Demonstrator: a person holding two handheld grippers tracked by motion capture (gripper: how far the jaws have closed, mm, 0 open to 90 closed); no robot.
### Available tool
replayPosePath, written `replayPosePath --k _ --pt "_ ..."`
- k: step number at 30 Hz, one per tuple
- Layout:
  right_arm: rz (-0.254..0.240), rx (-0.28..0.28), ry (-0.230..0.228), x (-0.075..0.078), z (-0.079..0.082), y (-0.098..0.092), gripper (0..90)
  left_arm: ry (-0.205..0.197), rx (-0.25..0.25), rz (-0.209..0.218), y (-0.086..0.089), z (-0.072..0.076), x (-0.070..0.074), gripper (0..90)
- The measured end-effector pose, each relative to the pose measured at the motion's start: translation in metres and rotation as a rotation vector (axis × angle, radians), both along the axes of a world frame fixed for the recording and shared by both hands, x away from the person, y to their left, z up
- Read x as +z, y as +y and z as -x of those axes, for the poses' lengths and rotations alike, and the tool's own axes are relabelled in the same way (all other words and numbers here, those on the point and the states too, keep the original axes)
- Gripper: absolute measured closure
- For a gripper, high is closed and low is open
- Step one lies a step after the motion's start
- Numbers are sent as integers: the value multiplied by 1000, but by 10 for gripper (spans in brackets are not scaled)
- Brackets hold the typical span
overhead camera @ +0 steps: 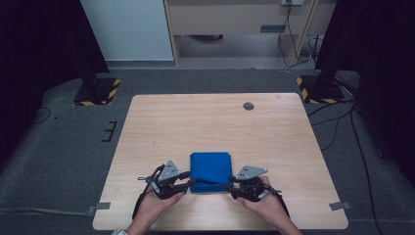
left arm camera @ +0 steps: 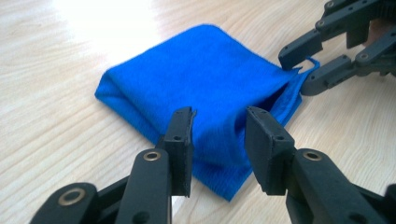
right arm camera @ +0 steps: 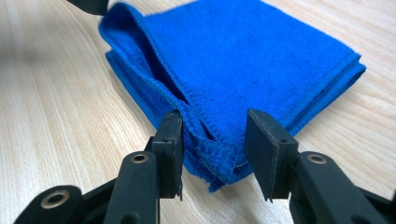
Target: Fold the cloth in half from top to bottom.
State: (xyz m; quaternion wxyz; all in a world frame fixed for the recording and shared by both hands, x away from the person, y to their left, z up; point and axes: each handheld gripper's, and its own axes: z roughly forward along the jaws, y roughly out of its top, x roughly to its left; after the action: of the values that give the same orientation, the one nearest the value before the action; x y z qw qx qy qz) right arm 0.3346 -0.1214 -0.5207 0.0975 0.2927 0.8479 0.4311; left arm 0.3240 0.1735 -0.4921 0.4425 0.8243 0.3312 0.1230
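So from the high view, the folded blue cloth (overhead camera: 211, 171) lies on the table (overhead camera: 161, 122) between the left gripper (overhead camera: 192, 183) and right gripper (overhead camera: 228, 186). Left gripper view: jaws apart, loosely straddling a near corner. Right gripper view: jaws parted, not pinching the layered corner between them.

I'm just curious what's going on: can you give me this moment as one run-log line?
work: folding blue cloth | cloth: folded, flat on table | left gripper: open at near corner | right gripper: open at other near corner

floor: grey carpet (overhead camera: 58, 147) | table: light wood (overhead camera: 205, 122) | rear: pale cabinet (overhead camera: 235, 19) | sides: dark curtains (overhead camera: 29, 39)
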Motion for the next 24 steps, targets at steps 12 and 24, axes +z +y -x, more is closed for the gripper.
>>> replayPosePath --k 12,24 --pt "-20 -1 24 6 5 0 337 -23 45 -33 -14 -21 0 614" --pt "-70 -100 -9 15 -6 0 261 -4 39 -72 -12 -17 -14 608"
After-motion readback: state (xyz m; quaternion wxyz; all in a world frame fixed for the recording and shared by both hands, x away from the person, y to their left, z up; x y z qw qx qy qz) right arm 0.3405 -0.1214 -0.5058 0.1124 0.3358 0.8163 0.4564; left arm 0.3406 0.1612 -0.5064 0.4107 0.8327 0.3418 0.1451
